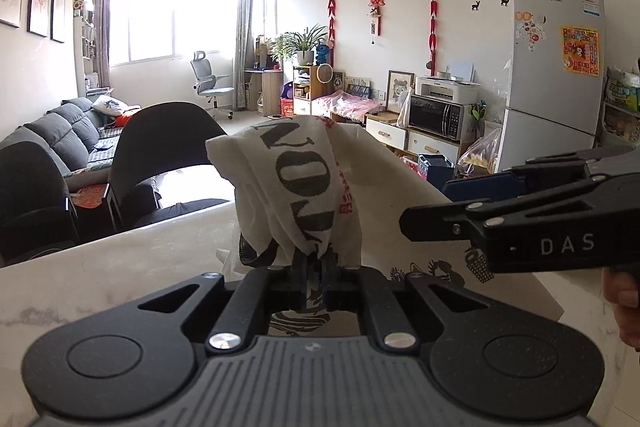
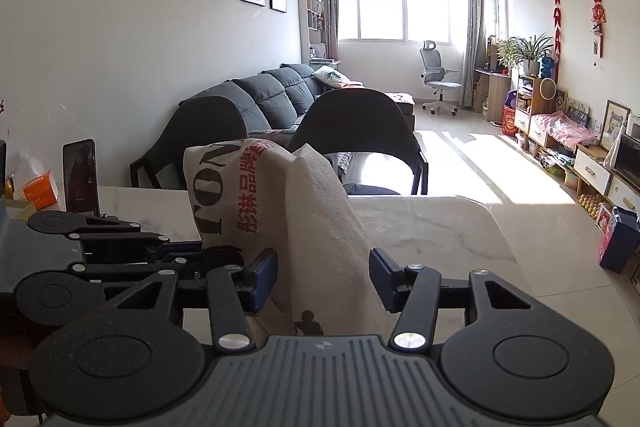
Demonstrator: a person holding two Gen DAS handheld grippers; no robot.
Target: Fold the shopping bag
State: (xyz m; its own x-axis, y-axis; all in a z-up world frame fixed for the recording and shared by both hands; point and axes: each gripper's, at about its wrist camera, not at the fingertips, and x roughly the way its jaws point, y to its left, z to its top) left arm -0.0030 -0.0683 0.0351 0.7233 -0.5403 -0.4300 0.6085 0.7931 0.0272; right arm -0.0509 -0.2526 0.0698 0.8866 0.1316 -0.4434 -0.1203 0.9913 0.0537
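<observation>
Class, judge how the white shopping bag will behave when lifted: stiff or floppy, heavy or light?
Probably floppy: the shopping bag droops in folds from the left gripper. Likely light, since one pinch holds it up. The right gripper stands open around it.

The right gripper (image 1: 424, 203) reads "DAS"; the shopping bag (image 2: 224, 195) shows "TON".

Shopping bag (image 2: 320, 227) matt woven cloth; table (image 1: 100, 267) glossy, probably marble.
</observation>
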